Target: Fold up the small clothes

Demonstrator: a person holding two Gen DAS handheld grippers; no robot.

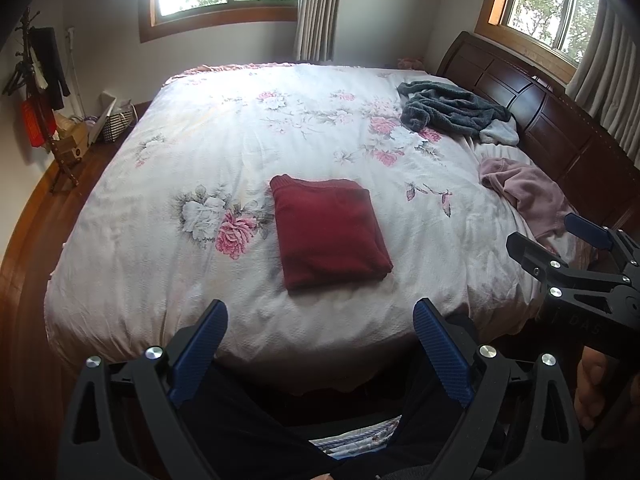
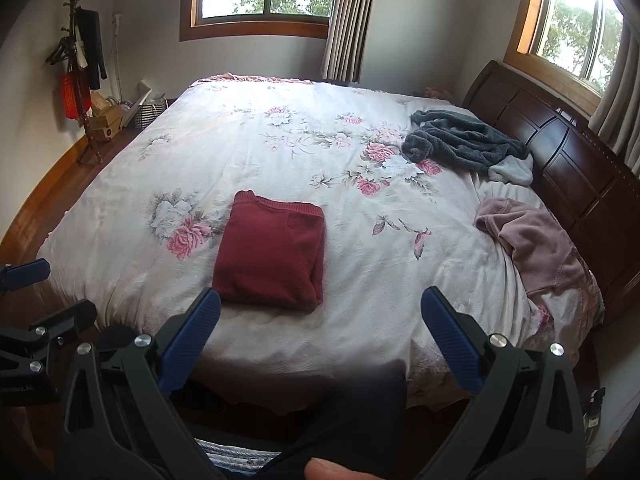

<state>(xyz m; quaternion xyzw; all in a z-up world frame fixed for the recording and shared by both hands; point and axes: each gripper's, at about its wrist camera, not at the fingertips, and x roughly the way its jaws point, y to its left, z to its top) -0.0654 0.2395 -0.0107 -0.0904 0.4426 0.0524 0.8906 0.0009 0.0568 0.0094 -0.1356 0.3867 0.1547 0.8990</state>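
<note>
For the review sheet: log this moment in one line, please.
red garment: folded on bed | left gripper: open, empty | right gripper: open, empty | pink, grey garments: unfolded

A coat stand point(image 1: 38, 92) leans by the wall beside the floral bed point(image 1: 160, 184).
</note>
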